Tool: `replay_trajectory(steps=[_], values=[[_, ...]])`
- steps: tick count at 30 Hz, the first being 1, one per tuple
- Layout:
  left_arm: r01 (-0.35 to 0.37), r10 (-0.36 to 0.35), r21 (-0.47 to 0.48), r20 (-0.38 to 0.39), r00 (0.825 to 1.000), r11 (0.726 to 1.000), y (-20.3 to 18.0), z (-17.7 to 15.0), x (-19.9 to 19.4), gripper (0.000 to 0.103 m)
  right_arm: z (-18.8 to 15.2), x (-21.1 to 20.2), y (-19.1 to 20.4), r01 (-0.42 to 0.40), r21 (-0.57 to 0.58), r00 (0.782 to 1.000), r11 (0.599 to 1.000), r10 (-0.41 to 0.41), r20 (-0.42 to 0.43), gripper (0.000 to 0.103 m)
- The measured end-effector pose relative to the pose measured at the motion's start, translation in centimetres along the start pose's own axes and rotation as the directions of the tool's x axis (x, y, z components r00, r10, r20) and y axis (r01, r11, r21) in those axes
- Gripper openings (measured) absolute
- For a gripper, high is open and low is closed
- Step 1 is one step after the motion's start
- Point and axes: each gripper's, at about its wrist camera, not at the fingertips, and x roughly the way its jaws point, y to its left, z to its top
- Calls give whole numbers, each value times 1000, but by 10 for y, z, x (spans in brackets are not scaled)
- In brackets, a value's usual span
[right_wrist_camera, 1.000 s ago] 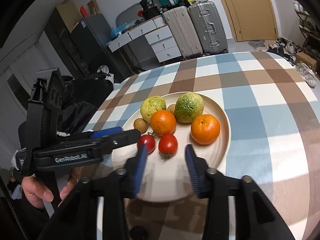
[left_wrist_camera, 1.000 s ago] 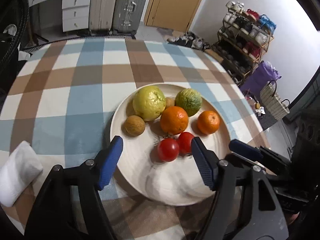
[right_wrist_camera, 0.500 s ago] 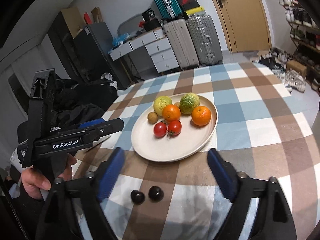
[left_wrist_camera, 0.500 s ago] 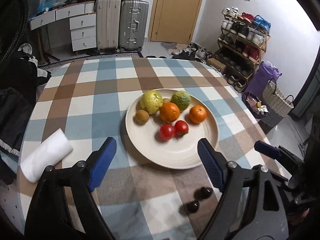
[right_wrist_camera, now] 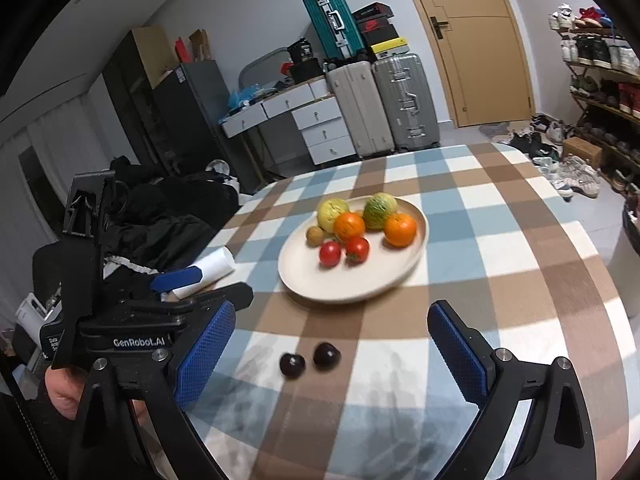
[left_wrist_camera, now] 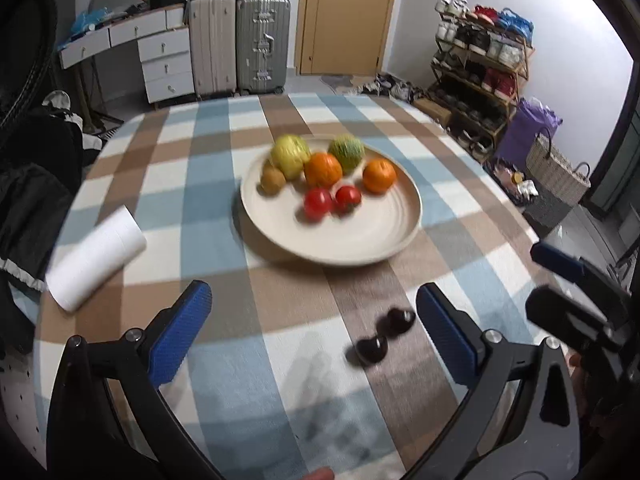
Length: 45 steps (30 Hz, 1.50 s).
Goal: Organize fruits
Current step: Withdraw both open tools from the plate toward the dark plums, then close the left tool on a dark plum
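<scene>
A cream plate (left_wrist_camera: 360, 256) on the checked tablecloth holds a yellow-green fruit (left_wrist_camera: 290, 156), a green one (left_wrist_camera: 346, 150), two oranges (left_wrist_camera: 323, 170), two tomatoes (left_wrist_camera: 319, 203) and a small brown fruit (left_wrist_camera: 273, 180). Two dark cherries (left_wrist_camera: 400, 320) lie on the cloth in front of the plate, also seen in the right wrist view as dark cherries (right_wrist_camera: 327, 355). My left gripper (left_wrist_camera: 314, 300) hovers just short of them, jaws opening, nothing between them. My right gripper (right_wrist_camera: 332, 316) is also back from the plate (right_wrist_camera: 344, 296), jaws opening and empty.
A white paper roll (left_wrist_camera: 96, 258) lies on the cloth left of the plate. Black clothing (right_wrist_camera: 160, 224) is piled past the table's left edge. Suitcases (left_wrist_camera: 240, 44), drawers and a shoe rack (left_wrist_camera: 480, 60) stand beyond the table. A hand (right_wrist_camera: 60, 392) holds the left gripper.
Both grippers have drawn back from the plate and their jaws have spread much wider. The two dark cherries on the cloth have come into view.
</scene>
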Motion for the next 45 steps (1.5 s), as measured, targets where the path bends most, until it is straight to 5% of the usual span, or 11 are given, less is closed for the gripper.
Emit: replay_trajectory(steps=[13, 27, 45], values=[[107, -101, 46, -112, 988, 993, -8, -39, 38, 101, -40, -2, -16, 52, 31, 996, 998, -49, -71, 99], [232, -218, 75, -153, 964, 970, -16, -38, 47, 19, -53, 5, -18, 0, 53, 994, 999, 5, -108, 99], [244, -239, 55, -93, 967, 968, -2, -36, 26, 19, -52, 11, -17, 5, 61, 992, 998, 3, -125, 99]])
